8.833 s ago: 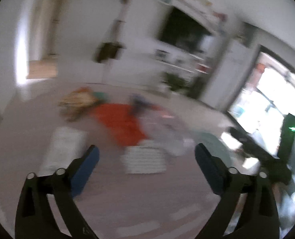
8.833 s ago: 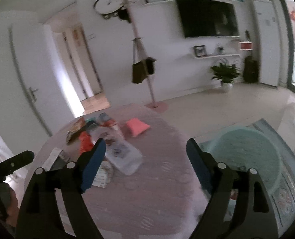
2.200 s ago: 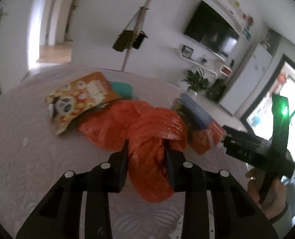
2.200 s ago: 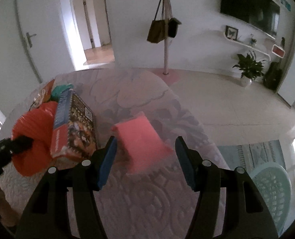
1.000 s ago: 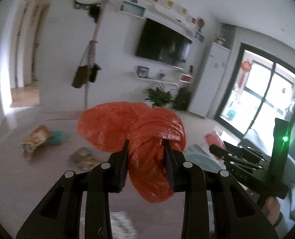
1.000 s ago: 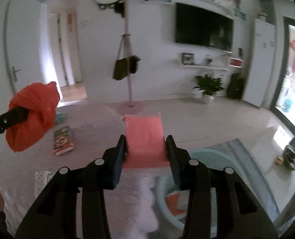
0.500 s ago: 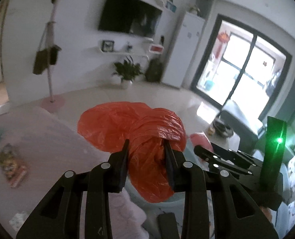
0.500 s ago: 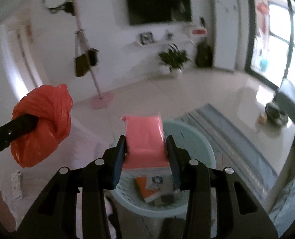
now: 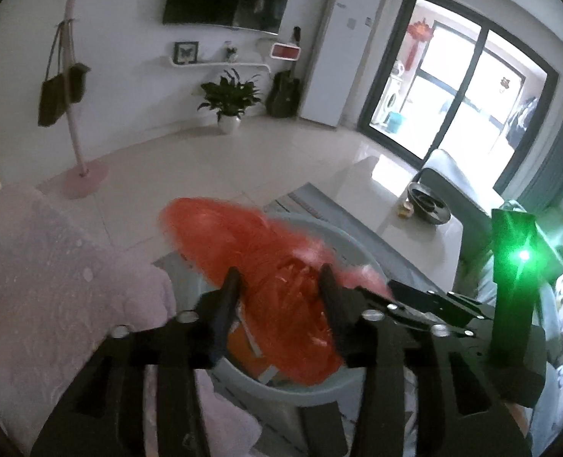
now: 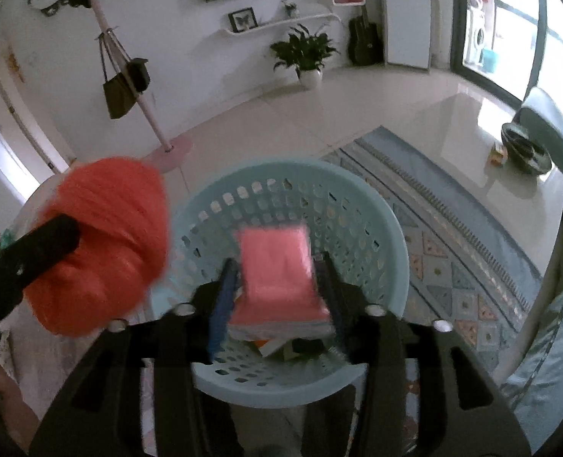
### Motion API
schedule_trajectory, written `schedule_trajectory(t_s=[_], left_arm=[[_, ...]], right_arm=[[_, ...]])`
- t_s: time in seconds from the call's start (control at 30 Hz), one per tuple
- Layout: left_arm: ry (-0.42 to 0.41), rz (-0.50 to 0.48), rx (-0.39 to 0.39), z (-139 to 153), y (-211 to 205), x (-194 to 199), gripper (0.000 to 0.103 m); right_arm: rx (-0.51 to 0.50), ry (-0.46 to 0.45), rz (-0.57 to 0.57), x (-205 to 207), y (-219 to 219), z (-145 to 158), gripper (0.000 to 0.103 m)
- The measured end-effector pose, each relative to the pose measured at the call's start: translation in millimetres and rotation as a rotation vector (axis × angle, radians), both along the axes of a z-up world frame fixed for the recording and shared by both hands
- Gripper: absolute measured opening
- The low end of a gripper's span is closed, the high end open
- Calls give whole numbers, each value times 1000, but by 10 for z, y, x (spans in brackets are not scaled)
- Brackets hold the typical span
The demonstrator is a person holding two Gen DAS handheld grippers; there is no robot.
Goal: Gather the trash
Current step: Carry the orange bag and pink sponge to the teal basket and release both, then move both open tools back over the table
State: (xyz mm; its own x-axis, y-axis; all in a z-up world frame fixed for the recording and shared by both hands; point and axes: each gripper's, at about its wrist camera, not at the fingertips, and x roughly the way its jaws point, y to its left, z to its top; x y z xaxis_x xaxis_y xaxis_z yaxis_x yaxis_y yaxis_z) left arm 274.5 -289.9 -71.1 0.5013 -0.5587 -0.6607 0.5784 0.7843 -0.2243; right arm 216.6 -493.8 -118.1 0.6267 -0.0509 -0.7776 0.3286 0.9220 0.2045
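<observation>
My left gripper (image 9: 279, 293) hangs over the pale blue perforated basket (image 9: 319, 388), and its jaws are opening. The orange plastic bag (image 9: 243, 243) is between them, motion-blurred and slipping free. My right gripper (image 10: 277, 270) points down into the same basket (image 10: 380, 228), its jaws also opening. The pink packet (image 10: 273, 251) between them is blurred, with a thin gap at each pad. In the right wrist view the orange bag (image 10: 114, 228) shows at the left by a black finger (image 10: 45, 243) of the left gripper. Boxes and paper lie at the basket's bottom (image 10: 277, 342).
The basket stands on a patterned blue rug (image 10: 452, 221) beside the table with the lilac cloth (image 9: 53, 266). A low white table with a dark bowl (image 9: 428, 200) and a grey seat (image 10: 547, 133) lie to the right. A coat stand (image 10: 144, 106) is behind.
Both grippers swung from the table down over the basket. Their jaws have widened, and the orange bag and pink packet, sharp before, now blur as they come loose.
</observation>
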Motion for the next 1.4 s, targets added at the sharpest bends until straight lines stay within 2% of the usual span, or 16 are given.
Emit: schedule_trajectory(t_s=[0.03, 0.1, 0.27, 0.43, 0.53, 0.6, 0.73, 0.9, 1.03, 1.1, 1.3, 1.4], left_arm=[[-12, 1, -3, 13, 2, -21, 60], [-22, 1, -16, 42, 25, -42, 68], [-18, 1, -62, 140, 207, -133, 68], [-22, 21, -112, 312, 421, -264, 71], [-57, 39, -141, 508, 634, -417, 72], [-83, 56, -160, 628, 793, -508, 73], [-136, 99, -187, 860, 1123, -689, 76], [-197, 177, -209, 1071, 1660, -854, 77], [-212, 248, -216, 1108, 2094, -905, 78], [-212, 295, -213, 1087, 2343, -904, 77], [-182, 459, -203, 924, 3135, -778, 78], [-179, 565, -133, 808, 3486, -663, 78]], right_arm=[[13, -7, -21, -9, -26, -18, 57], [29, -9, -27, -26, -46, -22, 57], [11, -20, -24, -105, 6, 51, 57], [1, -61, 1, -182, 193, 247, 57], [-21, -92, 24, -224, 356, 410, 57], [-37, -117, 43, -258, 496, 529, 62], [-57, -182, 104, -336, 854, 802, 64], [-68, -239, 186, -377, 1307, 1034, 67], [-82, -281, 258, -353, 1738, 1182, 71], [-86, -294, 290, -326, 1957, 1223, 75], [-110, -299, 417, -135, 2613, 1188, 76], [-125, -303, 482, -9, 2925, 1133, 76]])
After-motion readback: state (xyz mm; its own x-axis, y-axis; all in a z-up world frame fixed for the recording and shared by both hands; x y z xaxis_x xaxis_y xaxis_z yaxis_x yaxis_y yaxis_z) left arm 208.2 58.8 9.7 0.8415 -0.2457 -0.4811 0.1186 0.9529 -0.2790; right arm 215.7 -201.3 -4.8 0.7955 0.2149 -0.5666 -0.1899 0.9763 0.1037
